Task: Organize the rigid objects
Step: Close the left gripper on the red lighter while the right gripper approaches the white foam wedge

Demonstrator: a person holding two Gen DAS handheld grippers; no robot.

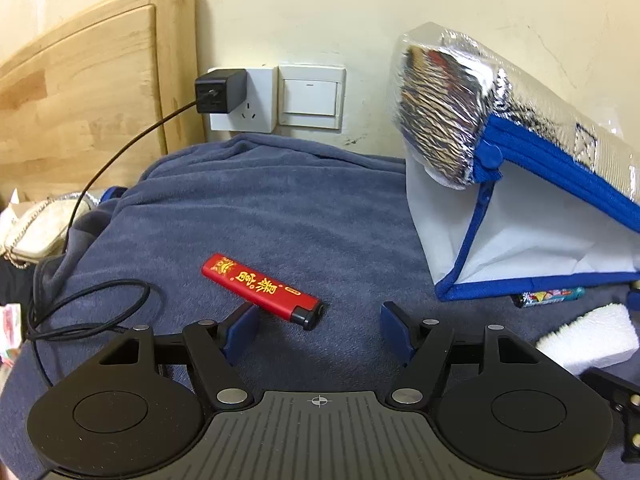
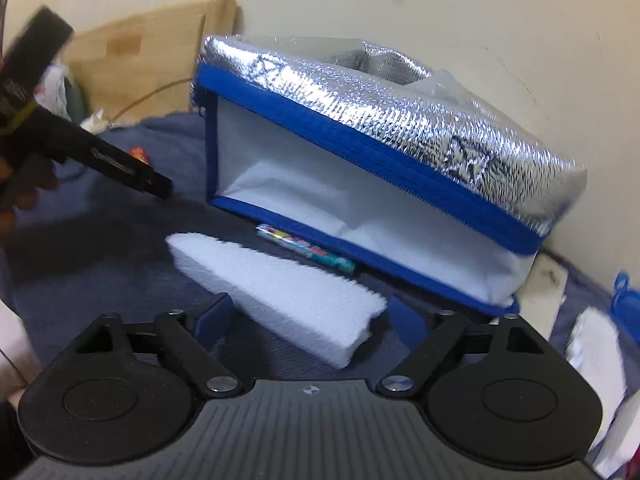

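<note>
A red lighter (image 1: 260, 290) with gold print lies on the blue towel (image 1: 280, 208), its black end pointing at me. My left gripper (image 1: 318, 328) is open just behind it; the left fingertip (image 1: 244, 322) sits close against the lighter's side, and the right one stands well clear. A white foam block (image 2: 280, 288) lies between the spread fingers of my right gripper (image 2: 310, 316), which is open. Behind it the silver insulated bag (image 2: 360, 200) with blue trim stands with its lid raised. A colourful lighter (image 2: 308, 248) rests at the bag's front edge.
A black charger (image 1: 220, 92) is plugged into the wall socket, and its cable (image 1: 92, 308) loops over the towel at left. A wooden headboard (image 1: 80, 100) and a white chain pouch (image 1: 36, 232) are on the left. More foam pieces (image 2: 596, 352) lie on the right.
</note>
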